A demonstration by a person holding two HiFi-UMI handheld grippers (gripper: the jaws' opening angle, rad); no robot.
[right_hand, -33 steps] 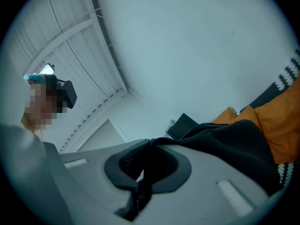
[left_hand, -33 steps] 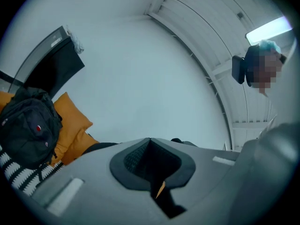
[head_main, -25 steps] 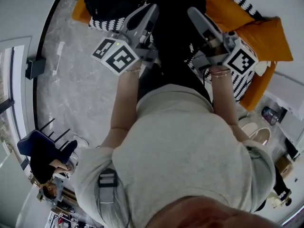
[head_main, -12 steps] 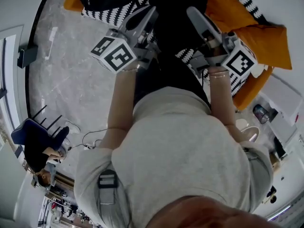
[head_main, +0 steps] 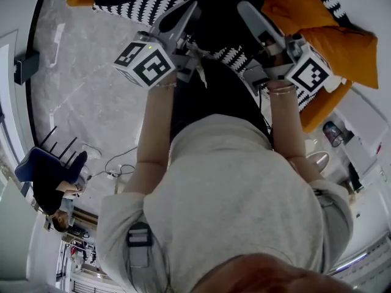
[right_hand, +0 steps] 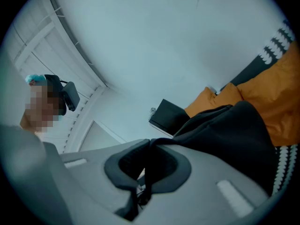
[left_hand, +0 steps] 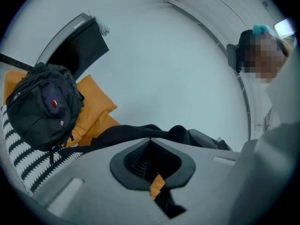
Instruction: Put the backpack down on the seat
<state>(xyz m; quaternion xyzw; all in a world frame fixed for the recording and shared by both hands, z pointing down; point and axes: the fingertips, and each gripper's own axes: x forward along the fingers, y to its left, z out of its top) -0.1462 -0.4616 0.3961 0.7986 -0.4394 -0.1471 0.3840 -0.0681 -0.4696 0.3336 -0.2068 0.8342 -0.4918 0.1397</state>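
At left gripper (left_hand: 150, 139), smooth grey jaws pressed together, pinching a fold of soft black fabric from the backpack (left_hand: 133, 132). At right gripper (right_hand: 149, 143), jaws likewise clamped tight on a black fabric edge of the same bag. Backpack slung between the two, matte and slumped, up over the seat (head_main: 143, 11); contact with it unclear. Seat in black-and-white patterned weave, plump orange cushions (left_hand: 96, 109) along the back. Second backpack (left_hand: 42, 107), black, rounded, small red patch on front, standing on the seat against a cushion. Grey marbled floor (head_main: 91, 102) alongside.
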